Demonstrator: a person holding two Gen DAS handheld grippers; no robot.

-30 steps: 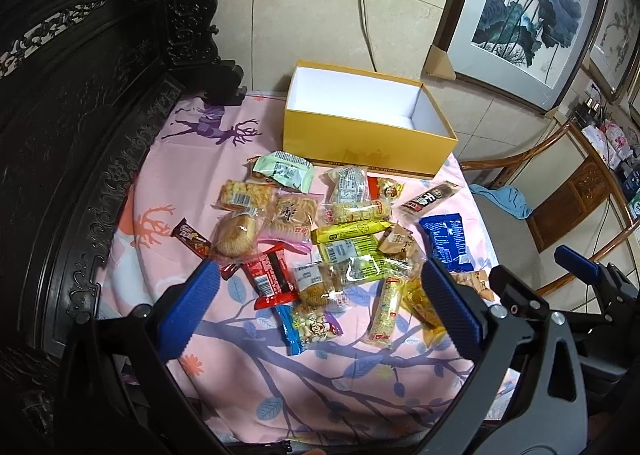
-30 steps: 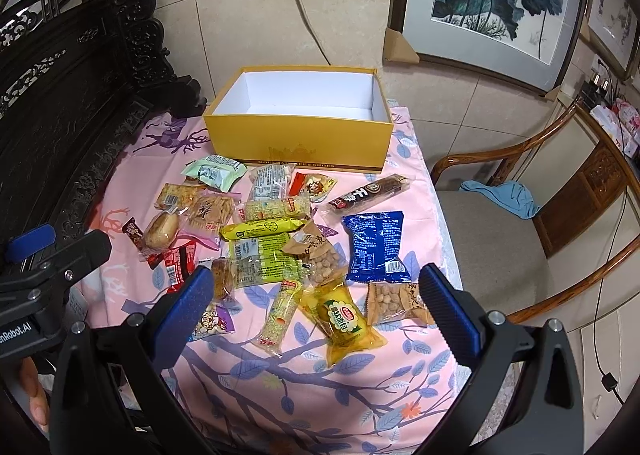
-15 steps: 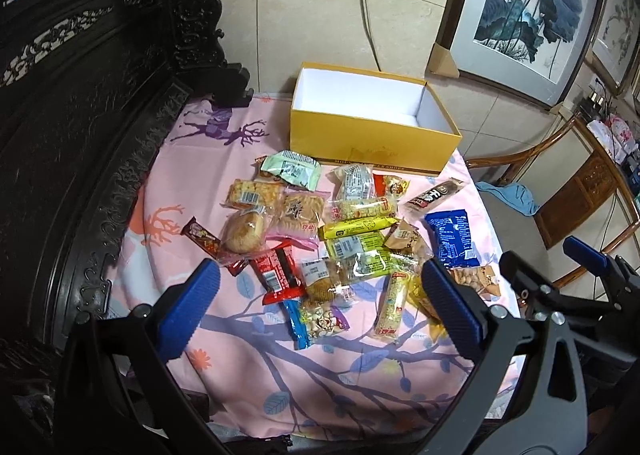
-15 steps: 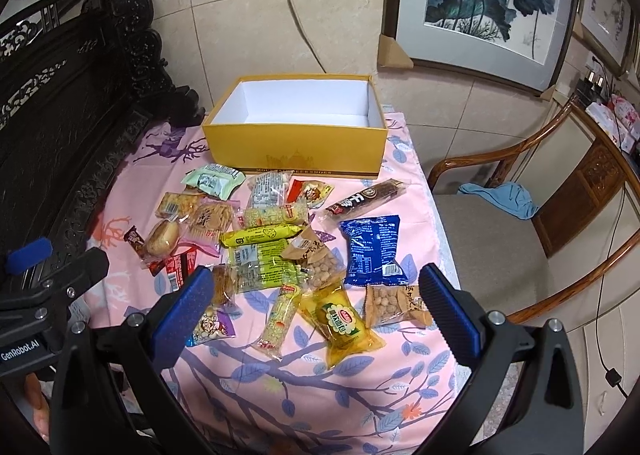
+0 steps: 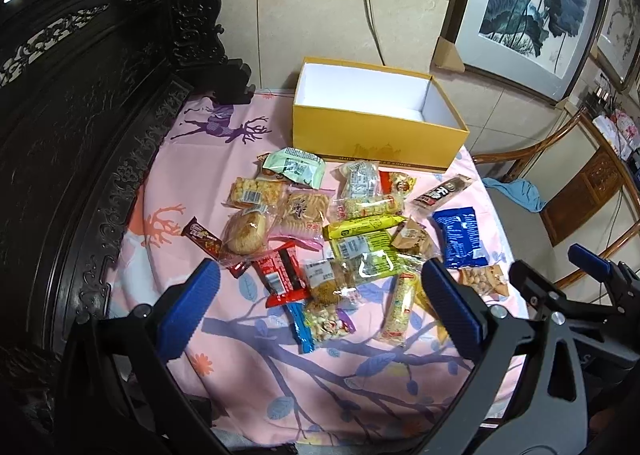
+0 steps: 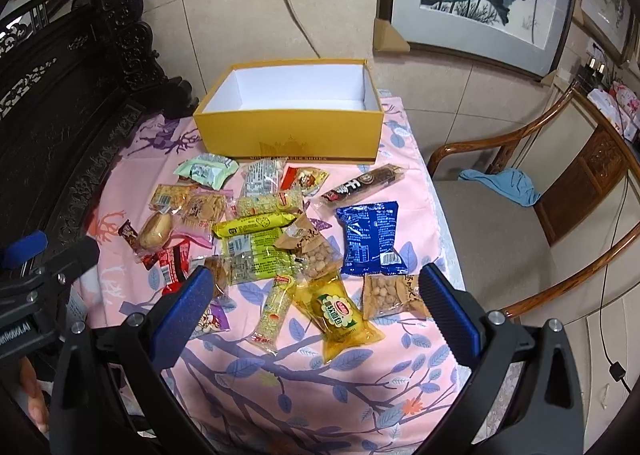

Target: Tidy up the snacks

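- Left gripper (image 5: 320,305) — I hold it with fingers spread wide and nothing between them, hovering over the near edge of the pink tablecloth (image 5: 168,159).
- Brown chocolate bar (image 5: 202,241) — leftmost item of the snack heap, at about 11 o'clock from my left fingers, long axis slanting toward 10 o'clock.
- Red wrapper (image 5: 280,275) — just beyond the left fingers at 12 o'clock, overlapping its neighbours; the left gripper is the nearer one to it.
- Yellow box (image 6: 288,123) — open and empty at the far edge of the cloth, 12 o'clock from both grippers, well apart from them, with the whole heap between.
- Yellow stick pack (image 6: 256,225) — mid-heap, long axis running roughly 9 to 3 o'clock, across either gripper's line of approach.
- Yellow pickle pouch (image 6: 340,315) — directly between and below my right fingers, long axis pointing toward 11 o'clock; I judge it the easiest first pick.
- Right gripper (image 6: 316,305) — fingers wide apart, holding nothing.
- Blue packet (image 6: 370,237) — at 1 o'clock from the right fingers, long axis near 12 to 6.
- Peanut bag (image 6: 394,295) — just inside the right finger, at 2 o'clock.
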